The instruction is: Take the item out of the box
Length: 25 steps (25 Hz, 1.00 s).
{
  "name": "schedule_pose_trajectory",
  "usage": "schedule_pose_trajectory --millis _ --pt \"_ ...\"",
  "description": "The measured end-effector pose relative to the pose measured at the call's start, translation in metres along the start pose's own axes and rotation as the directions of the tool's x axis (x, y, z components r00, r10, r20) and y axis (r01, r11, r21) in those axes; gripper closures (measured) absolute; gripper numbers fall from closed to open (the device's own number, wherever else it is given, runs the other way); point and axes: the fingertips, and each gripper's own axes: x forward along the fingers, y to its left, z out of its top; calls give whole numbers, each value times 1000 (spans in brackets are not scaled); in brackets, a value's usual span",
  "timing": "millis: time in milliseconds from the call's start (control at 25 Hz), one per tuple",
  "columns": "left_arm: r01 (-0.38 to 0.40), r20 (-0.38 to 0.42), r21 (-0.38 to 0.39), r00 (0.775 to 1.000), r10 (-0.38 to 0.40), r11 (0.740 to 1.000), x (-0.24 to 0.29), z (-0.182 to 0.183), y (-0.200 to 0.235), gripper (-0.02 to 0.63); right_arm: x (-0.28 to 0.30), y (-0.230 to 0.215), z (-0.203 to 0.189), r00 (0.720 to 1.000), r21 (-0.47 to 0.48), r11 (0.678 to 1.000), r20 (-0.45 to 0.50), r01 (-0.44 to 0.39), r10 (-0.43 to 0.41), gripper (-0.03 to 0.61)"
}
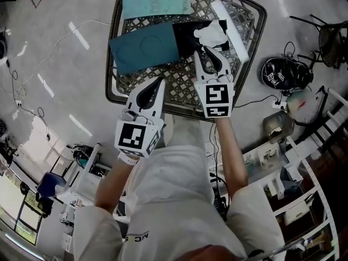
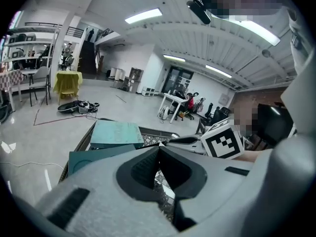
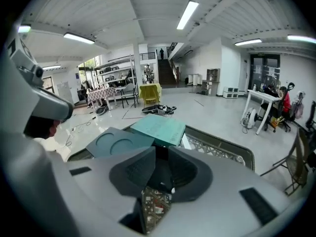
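On my right gripper [image 3: 161,151] the jaws stand a narrow slit apart, with nothing between them. My left gripper [image 2: 158,147] is pinched closed on nothing, off to its left and further back. The white item [image 1: 212,34] lies just beyond the right tips, in the black box [image 1: 187,34]. With so slim a gap I'd likely push the item deeper, or catch the box wall and drag the box along.
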Motion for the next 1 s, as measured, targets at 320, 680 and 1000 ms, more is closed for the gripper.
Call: schedule_pose_trajectory --millis 320,680,1000 --pt "-23 1 -32 1000 23 999 18 -13 15 589 49 -10 -35 992 -4 1000 -124 2 -3 491" --pt "-49 -8 -63 999 49 997 36 -26 31 589 85 -17 -53 961 -74 997 -275 -20 -1 479" --pt "-63 -13 -70 998 62 996 37 -31 37 589 108 -20 -65 928 -127 991 -373 -50 -1 476"
